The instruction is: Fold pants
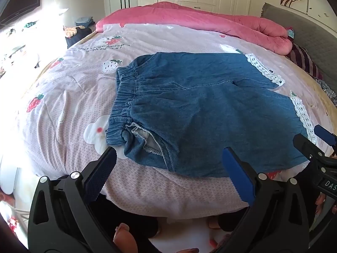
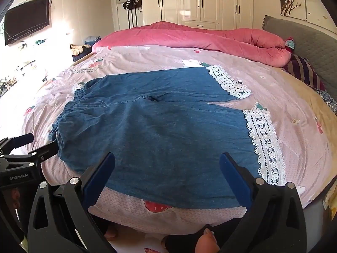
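Observation:
Blue denim pants with white lace hems lie flat on the bed, elastic waistband to the left, legs to the right. They also show in the right wrist view, with the lace hems at right. My left gripper is open and empty, just above the near edge of the pants by the waistband end. My right gripper is open and empty over the near leg. Each gripper shows in the other's view, the right gripper and the left gripper.
The pink strawberry-print bedsheet covers the bed. A rolled pink quilt lies along the far side and a grey headboard stands at right. White wardrobes are behind. The near bed edge is just below the grippers.

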{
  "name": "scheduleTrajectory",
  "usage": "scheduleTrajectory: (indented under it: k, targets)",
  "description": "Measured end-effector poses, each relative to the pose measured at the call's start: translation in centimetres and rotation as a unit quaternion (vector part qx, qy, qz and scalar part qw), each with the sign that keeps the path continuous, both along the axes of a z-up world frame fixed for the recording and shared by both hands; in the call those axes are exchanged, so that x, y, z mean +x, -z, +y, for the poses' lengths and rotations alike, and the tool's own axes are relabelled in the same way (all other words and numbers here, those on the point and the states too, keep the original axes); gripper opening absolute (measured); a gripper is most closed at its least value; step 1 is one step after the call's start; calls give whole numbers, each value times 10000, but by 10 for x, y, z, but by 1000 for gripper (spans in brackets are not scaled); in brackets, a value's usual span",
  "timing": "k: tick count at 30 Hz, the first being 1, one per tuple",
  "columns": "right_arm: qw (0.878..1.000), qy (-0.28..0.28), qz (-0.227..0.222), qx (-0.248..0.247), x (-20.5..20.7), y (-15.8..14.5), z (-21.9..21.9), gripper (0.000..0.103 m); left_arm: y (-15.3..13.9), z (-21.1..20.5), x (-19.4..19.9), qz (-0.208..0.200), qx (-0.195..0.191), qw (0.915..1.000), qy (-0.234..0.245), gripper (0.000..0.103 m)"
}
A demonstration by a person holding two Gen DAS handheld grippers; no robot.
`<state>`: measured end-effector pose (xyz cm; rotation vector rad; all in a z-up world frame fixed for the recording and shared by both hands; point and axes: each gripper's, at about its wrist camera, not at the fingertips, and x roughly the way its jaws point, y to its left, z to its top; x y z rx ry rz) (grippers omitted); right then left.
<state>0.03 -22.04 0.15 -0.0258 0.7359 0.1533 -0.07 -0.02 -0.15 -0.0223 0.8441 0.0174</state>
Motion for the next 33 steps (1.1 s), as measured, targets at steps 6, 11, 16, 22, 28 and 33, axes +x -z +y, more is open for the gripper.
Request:
scheduleTrajectory:
  k: [6,11,16,22,28,33]
  targets:
    - [10000,21,-34,-62,-1,0,1,99,0,2,1,18,-35,10000,-14,94]
    - [9999,41,-34,-119,-1,0,2,99,0,2,0,12,-47,10000,-5,94]
    - [9999,50,-25,-134,-1,0,2,99,0,1,-1,-9,-11,10000,6,94]
    - [9999,61,-24,-110,-2,1,0,99,-1,-1,-1,-35,21,10000,-3,94]
    - [9999,52,-13,-116,-1,1,0,99,-2,-2,0,-32,18,10000,11,94]
    - [9999,60,-11,-103,-1,0,0,99,-1,-2,0,-29,14,10000,17,94]
